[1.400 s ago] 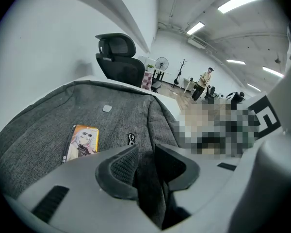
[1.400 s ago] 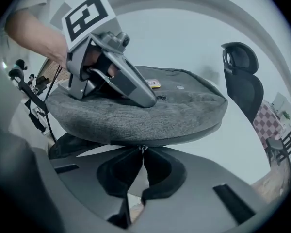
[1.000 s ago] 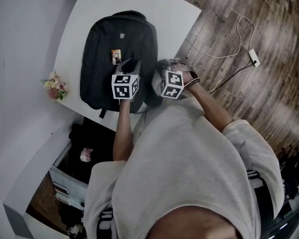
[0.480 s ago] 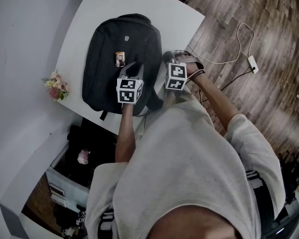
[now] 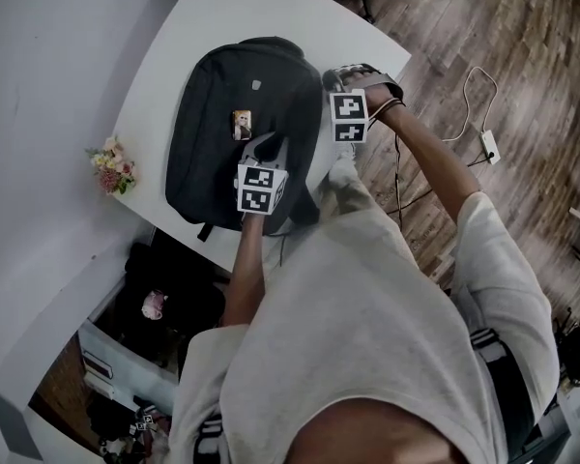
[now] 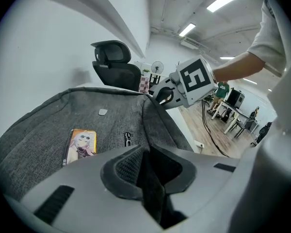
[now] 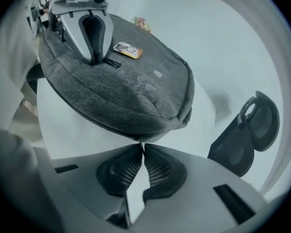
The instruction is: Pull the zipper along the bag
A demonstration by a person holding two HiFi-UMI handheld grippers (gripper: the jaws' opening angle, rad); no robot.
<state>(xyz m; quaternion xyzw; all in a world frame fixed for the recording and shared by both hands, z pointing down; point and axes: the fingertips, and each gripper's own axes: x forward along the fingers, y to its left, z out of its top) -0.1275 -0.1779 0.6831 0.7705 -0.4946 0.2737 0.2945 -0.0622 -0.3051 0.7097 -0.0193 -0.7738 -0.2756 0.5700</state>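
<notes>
Right gripper (image 7: 142, 149) tips pinch zipper pull (image 7: 139, 141) at backpack (image 7: 121, 89) edge; left gripper (image 6: 146, 154) jaws closing on fold of backpack fabric.

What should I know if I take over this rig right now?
Left hand-held gripper: jaws closing on a fold of the backpack at its near end.
Right hand-held gripper: shut on the zipper pull at the backpack's far side edge.
The backpack lies flat on the white table.
Done: the pull is gripped. Left to do: draw it along the backpack.
</notes>
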